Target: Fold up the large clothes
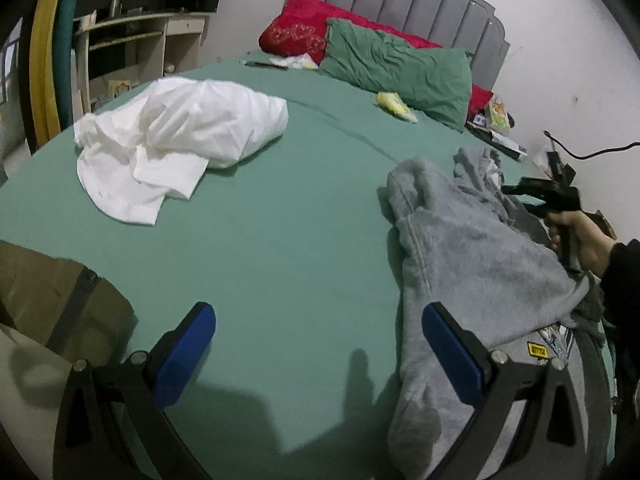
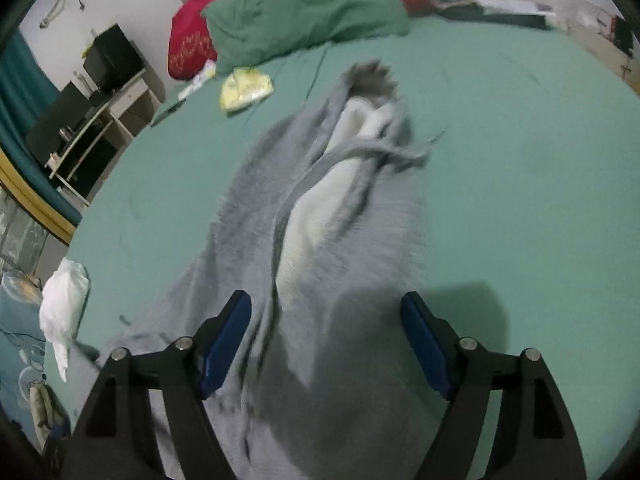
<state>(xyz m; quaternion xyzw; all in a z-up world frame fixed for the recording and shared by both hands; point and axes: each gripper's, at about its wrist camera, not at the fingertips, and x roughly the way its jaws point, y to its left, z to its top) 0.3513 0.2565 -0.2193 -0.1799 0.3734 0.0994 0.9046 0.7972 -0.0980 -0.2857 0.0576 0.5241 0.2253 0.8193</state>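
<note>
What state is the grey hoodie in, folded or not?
Not folded. The hoodie lies crumpled on the bed, hood and drawstrings bunched, fabric in uneven heaps. Neither hand-held gripper grips it.

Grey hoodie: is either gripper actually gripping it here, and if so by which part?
Nothing is held. The left gripper and right gripper are both open; the grey hoodie lies loose on the bed.
</note>
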